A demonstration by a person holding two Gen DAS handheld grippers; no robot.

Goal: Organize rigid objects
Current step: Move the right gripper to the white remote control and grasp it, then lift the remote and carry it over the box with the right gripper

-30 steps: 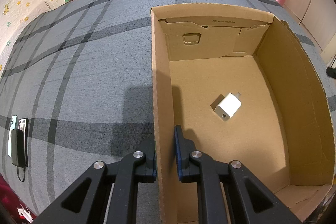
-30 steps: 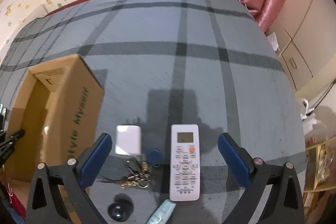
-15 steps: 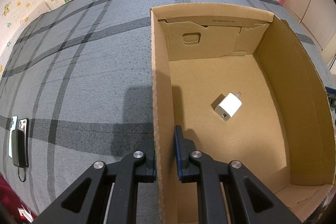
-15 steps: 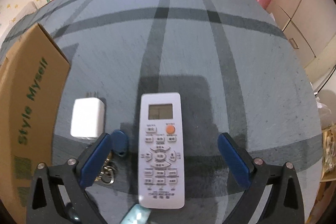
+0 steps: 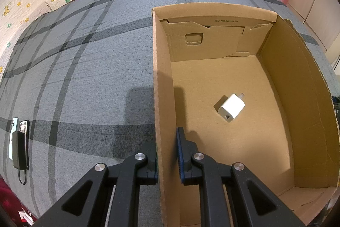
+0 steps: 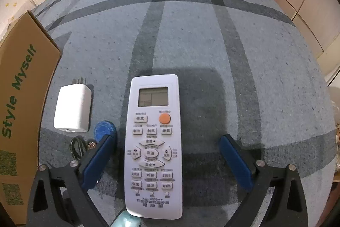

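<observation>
Left wrist view: your left gripper (image 5: 166, 154) is clamped on the left wall of the cardboard box (image 5: 163, 82), lower centre; a white USB charger (image 5: 230, 107) lies inside, right of centre. Right wrist view: your right gripper (image 6: 167, 154) stands wide, holding nothing, straddling the white remote control (image 6: 154, 142) at centre. A second white charger (image 6: 73, 107), blue key fob (image 6: 104, 128) and keys (image 6: 78, 146) sit left.

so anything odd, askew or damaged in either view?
Nothing damaged. The white charger lies askew on the cardboard box floor. The left gripper is clamped on the box's side wall. The remote lies straight between the right gripper's open jaws, not centred.
</observation>
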